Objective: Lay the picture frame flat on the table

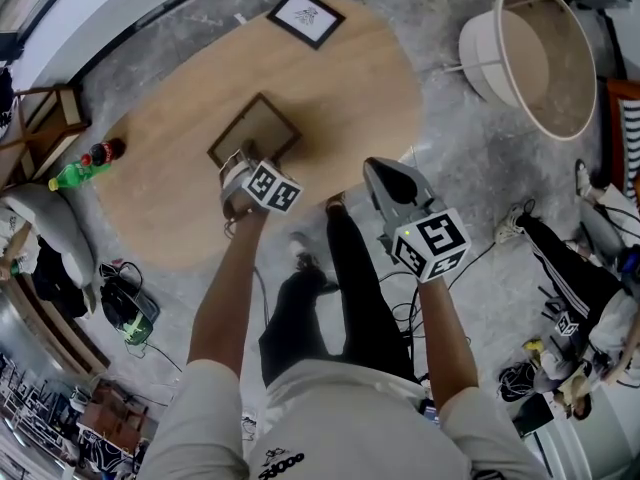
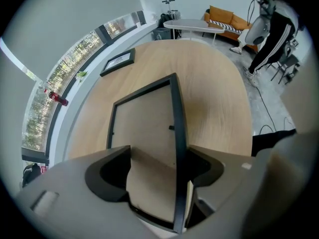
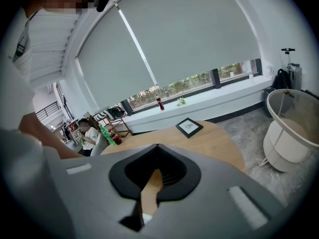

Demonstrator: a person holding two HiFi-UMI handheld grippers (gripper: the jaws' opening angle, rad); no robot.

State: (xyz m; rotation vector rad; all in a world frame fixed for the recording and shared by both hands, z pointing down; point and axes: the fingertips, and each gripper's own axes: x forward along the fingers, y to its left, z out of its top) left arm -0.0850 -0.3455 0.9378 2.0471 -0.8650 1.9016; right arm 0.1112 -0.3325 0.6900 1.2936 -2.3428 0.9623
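Rectangular picture frame [image 1: 255,128], dark rails, matte tan backing uppermost, lies on the oval wood-grain table [image 1: 350,88], from centre toward seven o'clock. Left gripper [image 2: 159,152] released, jaws straddling its near end. Right gripper [image 3: 157,147] clenched, empty.

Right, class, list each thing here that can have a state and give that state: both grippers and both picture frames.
near picture frame: lying back side up on the table.
far picture frame: lying face up at the table's far end.
left gripper: open, jaws apart, with the near picture frame's end between them.
right gripper: shut, holding nothing.
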